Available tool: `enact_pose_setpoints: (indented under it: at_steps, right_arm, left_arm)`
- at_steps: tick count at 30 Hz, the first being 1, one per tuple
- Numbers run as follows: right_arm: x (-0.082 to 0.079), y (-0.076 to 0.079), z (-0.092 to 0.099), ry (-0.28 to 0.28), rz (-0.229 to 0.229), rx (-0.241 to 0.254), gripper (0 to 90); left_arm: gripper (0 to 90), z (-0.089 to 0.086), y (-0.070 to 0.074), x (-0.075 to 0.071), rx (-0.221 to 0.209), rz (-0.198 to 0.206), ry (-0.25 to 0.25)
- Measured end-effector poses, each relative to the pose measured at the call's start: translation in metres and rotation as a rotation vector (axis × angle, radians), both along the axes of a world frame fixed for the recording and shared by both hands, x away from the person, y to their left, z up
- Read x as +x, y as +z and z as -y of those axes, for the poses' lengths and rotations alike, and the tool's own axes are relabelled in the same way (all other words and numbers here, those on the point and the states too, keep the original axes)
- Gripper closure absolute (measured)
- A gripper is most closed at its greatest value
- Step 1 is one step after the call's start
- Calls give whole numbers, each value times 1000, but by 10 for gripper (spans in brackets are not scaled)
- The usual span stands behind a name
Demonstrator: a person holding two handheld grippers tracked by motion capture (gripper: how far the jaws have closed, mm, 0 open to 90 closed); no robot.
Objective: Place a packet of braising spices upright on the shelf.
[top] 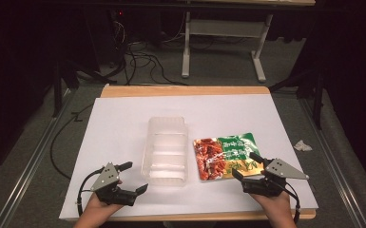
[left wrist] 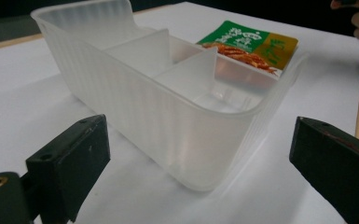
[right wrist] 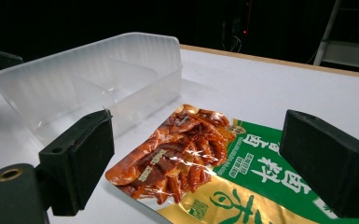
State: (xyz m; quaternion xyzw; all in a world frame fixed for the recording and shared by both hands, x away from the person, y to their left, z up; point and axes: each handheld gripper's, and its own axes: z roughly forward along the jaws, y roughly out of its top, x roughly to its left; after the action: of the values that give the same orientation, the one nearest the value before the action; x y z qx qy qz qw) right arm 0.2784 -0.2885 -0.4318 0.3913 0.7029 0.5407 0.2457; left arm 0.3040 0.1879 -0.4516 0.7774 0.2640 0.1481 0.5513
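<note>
Green-and-red foil snack pouch point(top: 226, 156) lies flat at three o'clock of the translucent divided plastic tray point(top: 167, 149); right tongs point(top: 246, 167), wide open and empty, should pinch its near edge. Left tongs point(top: 133, 176) gape empty.

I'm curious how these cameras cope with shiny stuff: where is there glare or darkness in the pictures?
High view: the white table is brightly lit, the room behind nearly black. Right gripper view: bright glints on the snack packet. Left gripper view: the clear plastic tray glows milky, and its near corner casts a soft shadow.
</note>
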Motion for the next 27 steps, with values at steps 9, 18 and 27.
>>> enact_pose_setpoints:
  at_steps: [9, 18, 27]
  right_arm:
    - [-2, -2, 2, -19, 18, -37, 107]
    - [-2, -2, 3, -24, 12, -41, 106]
    - [6, -7, 20, -83, -23, -26, 117]
  left_arm:
    - [55, -2, -3, 3, 11, -15, 4]
    - [55, -3, -3, 4, 13, -12, 0]
    - [56, -1, -4, 4, 20, -20, -13]
